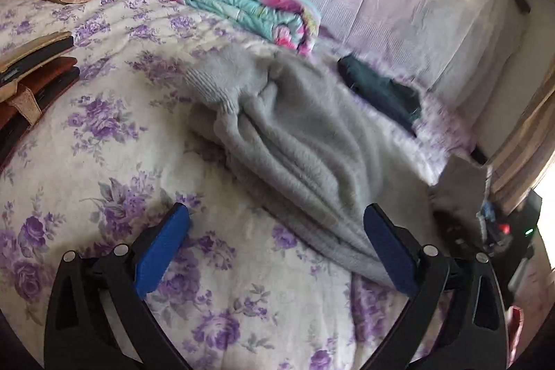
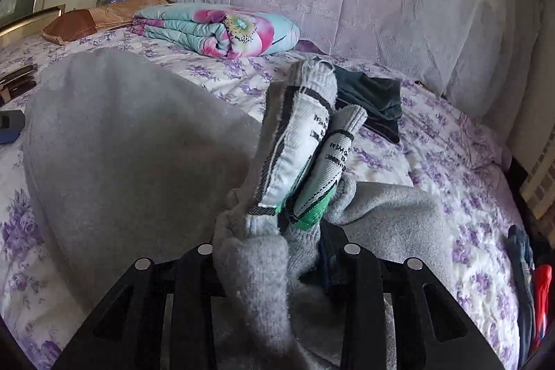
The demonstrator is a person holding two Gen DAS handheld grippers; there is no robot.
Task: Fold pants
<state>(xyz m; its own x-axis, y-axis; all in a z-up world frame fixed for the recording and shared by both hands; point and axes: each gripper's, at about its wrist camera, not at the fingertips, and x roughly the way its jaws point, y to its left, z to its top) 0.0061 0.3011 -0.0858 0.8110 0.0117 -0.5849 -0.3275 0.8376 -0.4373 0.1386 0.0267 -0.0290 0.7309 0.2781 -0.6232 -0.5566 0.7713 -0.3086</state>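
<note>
Right gripper [image 2: 277, 252] clamped on grey pants [image 2: 131, 141] waistband, lifting; left gripper [image 1: 277, 245] wide, empty beside the legs. Mid-fold, likely; next needs a left grasp

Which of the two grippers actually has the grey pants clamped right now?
The right gripper: it is shut on the grey pants. The left gripper is open, its blue pads apart.

Your left gripper [image 1: 277, 247] hung spread wide above the flowered bedspread [image 1: 104, 144], its right finger [image 1: 388, 252] touching the rumpled grey pants [image 1: 295, 134].
</note>
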